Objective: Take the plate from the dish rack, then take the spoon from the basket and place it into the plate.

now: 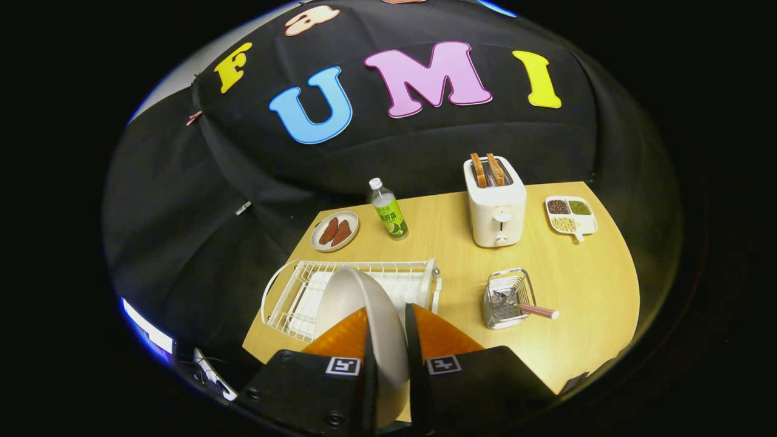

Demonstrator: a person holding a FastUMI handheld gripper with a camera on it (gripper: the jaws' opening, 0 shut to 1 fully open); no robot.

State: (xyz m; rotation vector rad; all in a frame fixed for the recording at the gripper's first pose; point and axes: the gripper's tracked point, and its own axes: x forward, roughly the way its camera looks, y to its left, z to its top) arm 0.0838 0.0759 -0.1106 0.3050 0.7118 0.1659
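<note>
Two fingers of the gripper clamp the plate by its rim above the dish rack; an edge-only hold risks slipping.

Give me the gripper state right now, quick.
Gripper: shut on the plate, which stands on edge between the two fingers, over the dish rack.

Your gripper is tilted down from above, its jaws nearly closed, both fingers pressing the plate held edge-on.
</note>
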